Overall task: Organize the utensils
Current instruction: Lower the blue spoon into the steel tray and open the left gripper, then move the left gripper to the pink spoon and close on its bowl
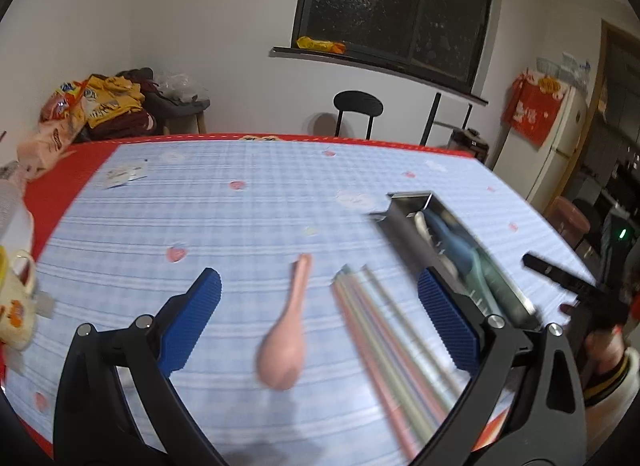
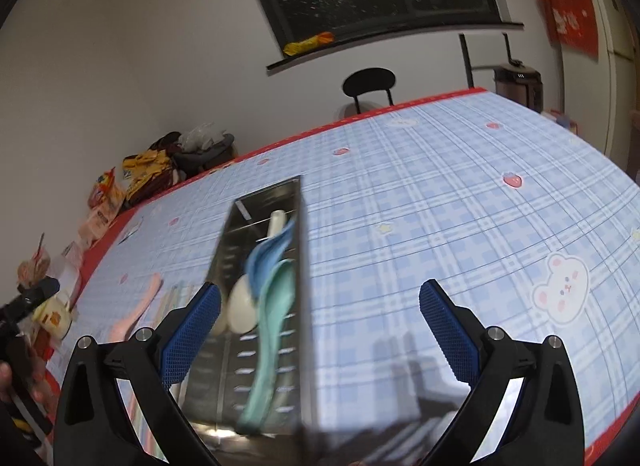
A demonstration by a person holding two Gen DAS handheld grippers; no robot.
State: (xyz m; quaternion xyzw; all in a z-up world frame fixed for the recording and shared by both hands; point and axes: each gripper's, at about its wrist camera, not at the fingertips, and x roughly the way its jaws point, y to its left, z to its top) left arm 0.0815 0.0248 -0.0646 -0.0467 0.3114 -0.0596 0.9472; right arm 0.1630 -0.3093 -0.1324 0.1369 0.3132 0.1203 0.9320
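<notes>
A: Where is the pink spoon (image 1: 285, 330) found?
B: On the tabletop (image 1: 240, 217), between the spread, empty pads of the left hand-held gripper (image 1: 318, 320), handle pointed away; the right hand-held gripper (image 2: 320, 330) is spread over the metal tray (image 2: 264, 274)

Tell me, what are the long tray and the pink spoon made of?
Tray: looks like polished metal, probably stainless steel; its walls mirror the room and the floor has punched slots. Pink spoon: seemingly matte plastic, an even pastel with no glint, though blur leaves it open.

Both wrist views looked down close over the tray (image 1: 460, 250) (image 2: 260, 266), from its left and near end; both showed it.
</notes>
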